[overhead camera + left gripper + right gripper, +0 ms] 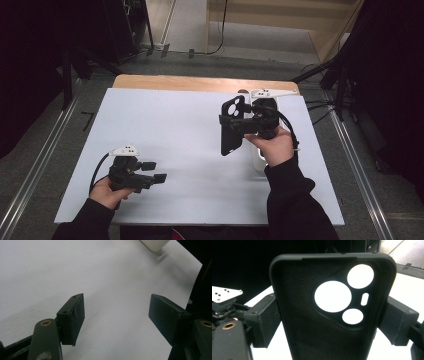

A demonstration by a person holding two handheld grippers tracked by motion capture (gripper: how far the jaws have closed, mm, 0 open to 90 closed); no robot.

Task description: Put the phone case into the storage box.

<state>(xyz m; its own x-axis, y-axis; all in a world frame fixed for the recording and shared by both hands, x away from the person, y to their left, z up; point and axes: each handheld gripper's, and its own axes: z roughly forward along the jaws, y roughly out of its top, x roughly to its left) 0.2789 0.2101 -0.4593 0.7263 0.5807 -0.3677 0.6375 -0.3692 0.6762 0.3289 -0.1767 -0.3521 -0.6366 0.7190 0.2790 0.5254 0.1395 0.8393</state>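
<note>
Table bore a white sheet; above its right side the black phone case stood upright, long axis vertical, pinched across its width by the right gripper; the left gripper, spread wide and empty, hovered well apart

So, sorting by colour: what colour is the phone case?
Black, plain matte; clearest in the right gripper view.

Probably a lab: black curtains, tripod legs

Phone case above table right half; left gripper near-left.
</note>
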